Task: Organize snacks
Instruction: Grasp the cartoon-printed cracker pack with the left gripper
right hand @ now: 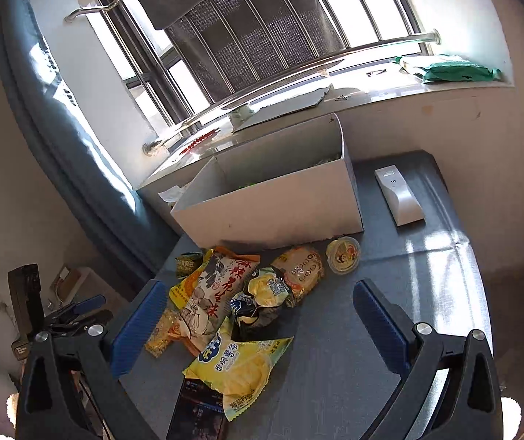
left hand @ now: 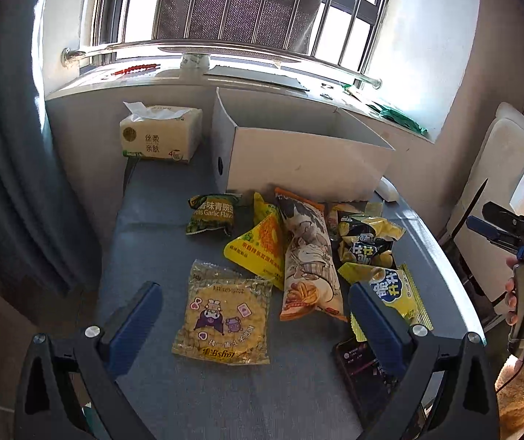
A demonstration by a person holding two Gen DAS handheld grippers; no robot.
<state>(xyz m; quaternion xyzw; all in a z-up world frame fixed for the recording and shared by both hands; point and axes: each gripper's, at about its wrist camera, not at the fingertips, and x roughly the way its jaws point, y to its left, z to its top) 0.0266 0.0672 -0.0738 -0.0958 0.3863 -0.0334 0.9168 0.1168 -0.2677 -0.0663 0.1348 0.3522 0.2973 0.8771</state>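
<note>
Several snack packs lie on the grey table in front of an open white box (left hand: 298,161), which also shows in the right wrist view (right hand: 269,205). Among them are a clear yellow cartoon pack (left hand: 223,317), a green pea bag (left hand: 211,214), a long orange-white bag (left hand: 307,256) (right hand: 212,293), a yellow chip bag (left hand: 395,291) (right hand: 242,365) and a pudding cup (right hand: 343,255). My left gripper (left hand: 254,324) is open above the cartoon pack. My right gripper (right hand: 258,324) is open above the chip bag. Both are empty.
A tissue pack (left hand: 161,134) stands left of the box. A white device (right hand: 399,196) lies right of it. A dark phone (right hand: 198,416) lies at the table's near edge. A curtain (left hand: 9,168) hangs on the left; a windowsill (right hand: 372,88) runs behind.
</note>
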